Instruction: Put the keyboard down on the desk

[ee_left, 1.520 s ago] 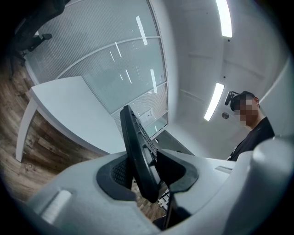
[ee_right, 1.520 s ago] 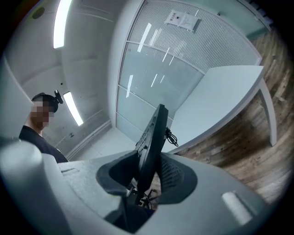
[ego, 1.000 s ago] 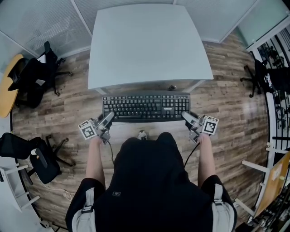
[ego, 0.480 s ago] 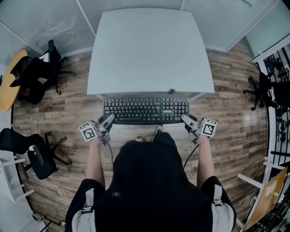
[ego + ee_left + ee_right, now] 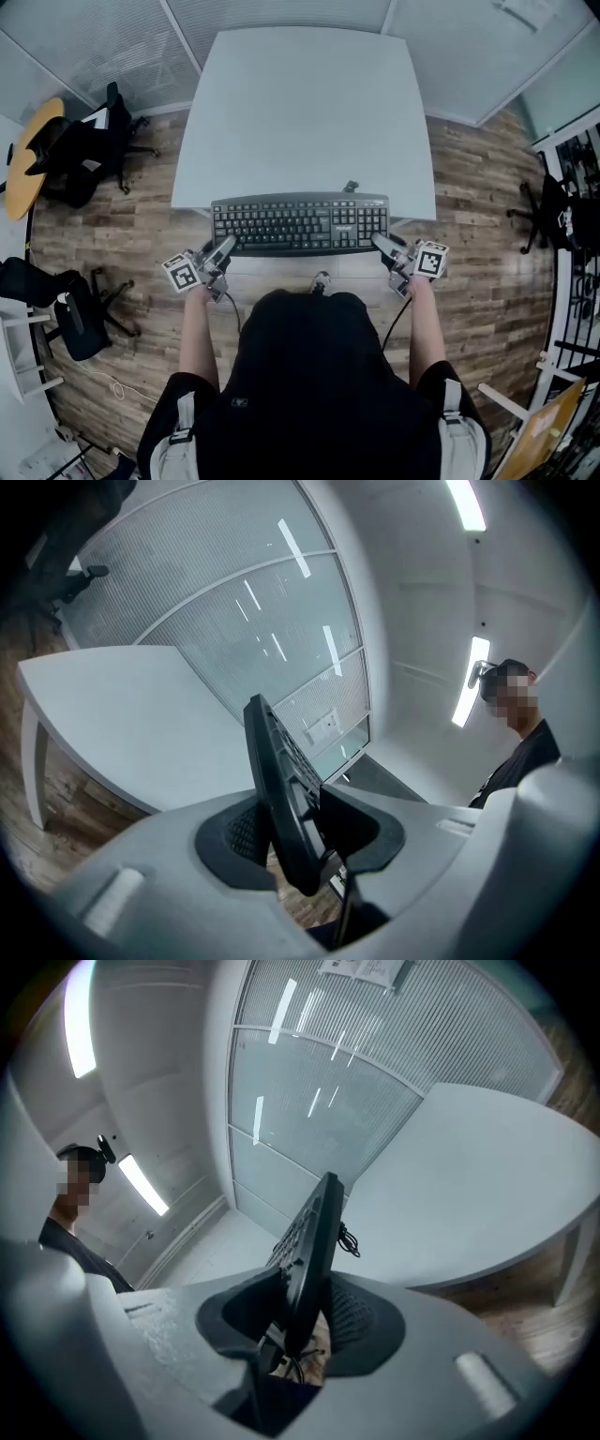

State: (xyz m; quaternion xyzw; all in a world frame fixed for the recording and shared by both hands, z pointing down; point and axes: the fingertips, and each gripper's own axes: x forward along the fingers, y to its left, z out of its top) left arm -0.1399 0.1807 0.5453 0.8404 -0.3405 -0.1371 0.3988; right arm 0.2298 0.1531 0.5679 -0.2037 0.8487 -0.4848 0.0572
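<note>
Nearest, just below the keyboard (image 5: 300, 223) in the head view, is the person's dark-clothed torso (image 5: 319, 384), with a bare forearm reaching up to each end of the keyboard. At the keyboard's left end, the left hand-held gripper (image 5: 223, 246) is clamped on the near corner. Its own view shows the black board edge-on between the two pads, pressed from both sides. At the keyboard's right end, the right hand-held gripper (image 5: 382, 244) grips the opposite corner in the same way, its pads closed against the board's thin edge.

The keyboard lies level between them, keys up, with its long side across the person's front. Its far edge overlaps the near edge of the pale worktop (image 5: 309, 112). It seems to be carried just above that edge rather than resting on it, though from above this is hard to judge. Just beyond the keyboard's far edge, right of centre, a small coil of dark cable (image 5: 352, 186) shows against the worktop.

Well left of the keyboard, black office chairs (image 5: 80, 155) stand on the wooden floor (image 5: 141, 225). Beyond the keyboard and worktop runs a ribbed glass partition (image 5: 112, 42).
</note>
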